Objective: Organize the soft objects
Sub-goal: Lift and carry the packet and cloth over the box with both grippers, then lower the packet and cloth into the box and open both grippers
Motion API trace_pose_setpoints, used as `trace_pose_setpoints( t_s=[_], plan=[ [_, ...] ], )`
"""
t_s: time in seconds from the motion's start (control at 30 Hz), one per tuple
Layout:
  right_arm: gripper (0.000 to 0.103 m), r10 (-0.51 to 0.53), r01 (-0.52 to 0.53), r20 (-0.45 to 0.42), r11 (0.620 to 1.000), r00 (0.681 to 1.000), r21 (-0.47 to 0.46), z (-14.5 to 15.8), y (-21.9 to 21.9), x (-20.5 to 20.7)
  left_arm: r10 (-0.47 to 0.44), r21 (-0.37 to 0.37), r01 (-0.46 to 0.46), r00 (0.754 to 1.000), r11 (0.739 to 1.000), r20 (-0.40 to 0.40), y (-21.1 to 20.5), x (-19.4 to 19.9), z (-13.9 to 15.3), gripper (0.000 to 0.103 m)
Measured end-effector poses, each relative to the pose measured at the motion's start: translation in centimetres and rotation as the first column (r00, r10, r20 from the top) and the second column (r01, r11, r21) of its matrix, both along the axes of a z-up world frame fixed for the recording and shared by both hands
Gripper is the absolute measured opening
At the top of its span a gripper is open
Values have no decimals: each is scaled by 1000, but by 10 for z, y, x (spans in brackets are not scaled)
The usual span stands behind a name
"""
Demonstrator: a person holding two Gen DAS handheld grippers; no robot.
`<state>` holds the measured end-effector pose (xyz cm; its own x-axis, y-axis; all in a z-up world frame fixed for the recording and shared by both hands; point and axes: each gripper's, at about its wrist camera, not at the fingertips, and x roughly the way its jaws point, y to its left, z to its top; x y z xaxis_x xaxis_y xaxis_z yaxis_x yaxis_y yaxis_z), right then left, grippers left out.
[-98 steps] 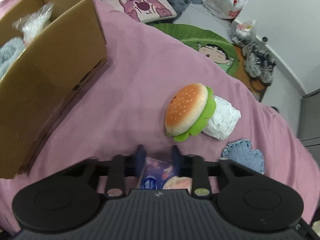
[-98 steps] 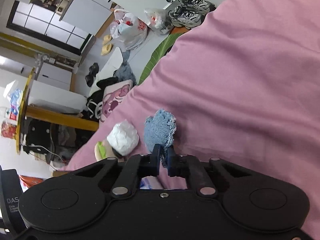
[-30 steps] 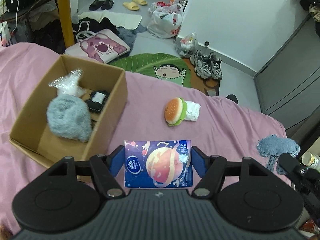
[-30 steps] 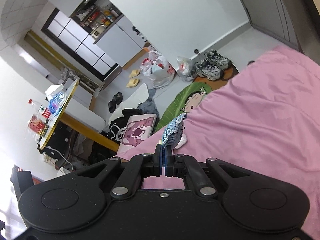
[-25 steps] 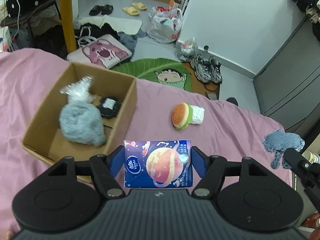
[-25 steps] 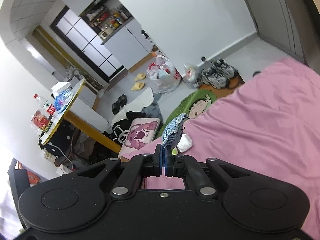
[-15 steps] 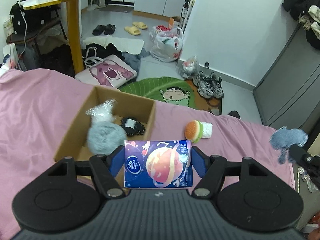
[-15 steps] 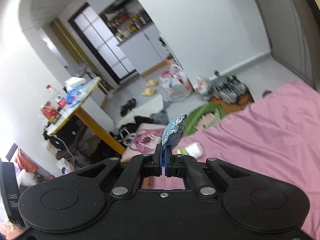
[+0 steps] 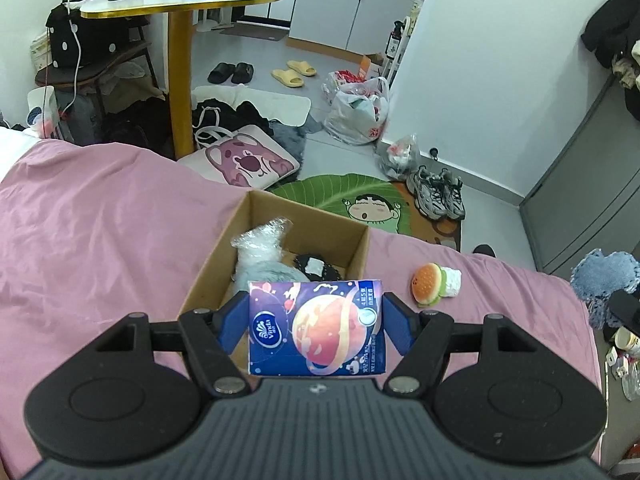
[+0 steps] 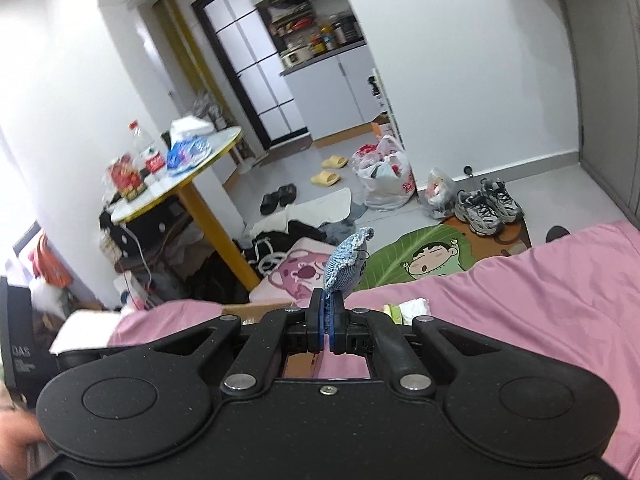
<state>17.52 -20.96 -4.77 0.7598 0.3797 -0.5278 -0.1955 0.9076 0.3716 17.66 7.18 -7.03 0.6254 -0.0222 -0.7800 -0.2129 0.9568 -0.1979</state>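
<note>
While both loads hang above the pink bed (image 9: 100, 240), left tongs (image 9: 316, 322) clamp the tissue pack (image 9: 316, 328) over the cardboard box (image 9: 360, 248) w/ fluffy items, prob. for dropping; right tongs (image 10: 327, 322) pinch the denim pouch (image 10: 346, 258) shut.

A pink bedsheet (image 9: 100, 240) covered the near ground, and grey floor (image 9: 332, 60) lay beyond it. At far left stood a round table with a yellow leg (image 9: 180, 76). White walls (image 9: 492, 72) rose on the right beside a grey wardrobe (image 9: 580, 184). White kitchen cabinets (image 9: 340, 8) closed the far end. A green leaf rug (image 9: 344, 192), slippers (image 9: 294, 72) and sneakers (image 9: 438, 196) lay about the floor.
</note>
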Motion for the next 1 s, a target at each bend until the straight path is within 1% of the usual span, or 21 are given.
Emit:
trace_pose_setpoints(
  t_s=[0.13,0.23,0.33,0.47,0.57,0.73,0.8,1.0],
  plan=[
    [2,47,-46,7,998,999,-49,2,15,15,30,-11,-29,999,1000,18,10,1,-3,69],
    [2,90,-89,15,994,996,-61,4,28,22,39,1,-39,999,999,33,17,1,-4,69],
    [2,132,-130,22,989,991,-68,3,41,28,59,-35,-58,998,998,20,28,3,-10,69],
    [2,176,-176,3,983,984,-52,-2,55,37,107,-84,-106,994,991,9,46,7,-19,69],
    [2,198,-198,-7,979,980,-35,-7,65,41,133,-96,-133,991,987,0,58,12,-27,69],
    [2,231,-232,-23,972,973,-33,-15,80,46,171,-124,-174,985,977,-36,76,21,-42,69],
    [2,241,-242,-30,970,970,-29,-18,87,49,172,-113,-177,984,978,-52,79,25,-49,69],
    [2,271,-274,-54,961,961,-39,-31,106,54,163,-120,-178,979,977,-124,85,37,-71,69]
  ],
)
